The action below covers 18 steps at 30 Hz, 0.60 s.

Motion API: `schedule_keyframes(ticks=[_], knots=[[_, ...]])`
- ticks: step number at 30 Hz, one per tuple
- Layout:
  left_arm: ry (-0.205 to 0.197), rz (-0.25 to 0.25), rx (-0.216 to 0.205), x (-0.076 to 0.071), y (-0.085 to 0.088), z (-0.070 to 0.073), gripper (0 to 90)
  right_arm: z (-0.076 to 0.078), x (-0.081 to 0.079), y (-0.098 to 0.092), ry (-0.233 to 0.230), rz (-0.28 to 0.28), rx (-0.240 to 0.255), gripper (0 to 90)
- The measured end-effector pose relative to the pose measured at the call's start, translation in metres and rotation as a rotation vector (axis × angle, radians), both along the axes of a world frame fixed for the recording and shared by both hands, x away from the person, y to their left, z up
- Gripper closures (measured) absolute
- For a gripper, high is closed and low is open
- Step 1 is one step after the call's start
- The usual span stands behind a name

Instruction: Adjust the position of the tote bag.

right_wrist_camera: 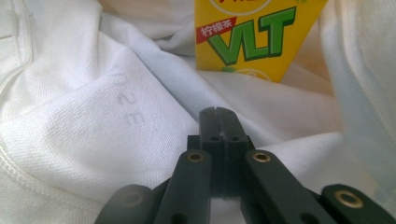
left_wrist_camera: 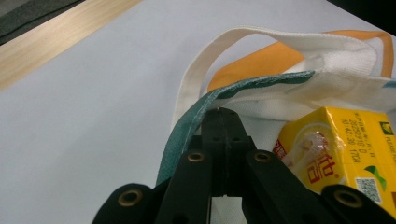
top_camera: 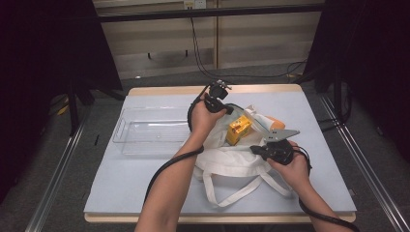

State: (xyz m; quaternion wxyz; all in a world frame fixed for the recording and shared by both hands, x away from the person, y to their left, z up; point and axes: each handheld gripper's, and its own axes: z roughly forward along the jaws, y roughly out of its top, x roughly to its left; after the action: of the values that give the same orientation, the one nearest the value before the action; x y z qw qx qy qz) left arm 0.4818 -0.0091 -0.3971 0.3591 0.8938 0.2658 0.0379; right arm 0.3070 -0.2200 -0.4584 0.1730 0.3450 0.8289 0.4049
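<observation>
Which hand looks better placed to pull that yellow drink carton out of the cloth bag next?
Probably the right. The right gripper points straight at the yellow carton across open cloth. The left gripper, jaws shut, sits at the tote bag rim, beside the carton.

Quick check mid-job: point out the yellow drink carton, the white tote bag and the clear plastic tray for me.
yellow drink carton [top_camera: 239, 129]: high view, on its front face.
white tote bag [top_camera: 232, 162]: high view, on the cloth body near the handles.
clear plastic tray [top_camera: 126, 126]: high view, on its bare floor near the left wall.
</observation>
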Motion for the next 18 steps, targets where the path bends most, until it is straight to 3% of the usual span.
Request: schedule_keyframes(ticks=[18], knots=[[0.027,0.014,0.022,0.005,-0.001,-0.018,90.0,-0.004,-0.001,0.000,0.000,-0.008,0.009,90.0]])
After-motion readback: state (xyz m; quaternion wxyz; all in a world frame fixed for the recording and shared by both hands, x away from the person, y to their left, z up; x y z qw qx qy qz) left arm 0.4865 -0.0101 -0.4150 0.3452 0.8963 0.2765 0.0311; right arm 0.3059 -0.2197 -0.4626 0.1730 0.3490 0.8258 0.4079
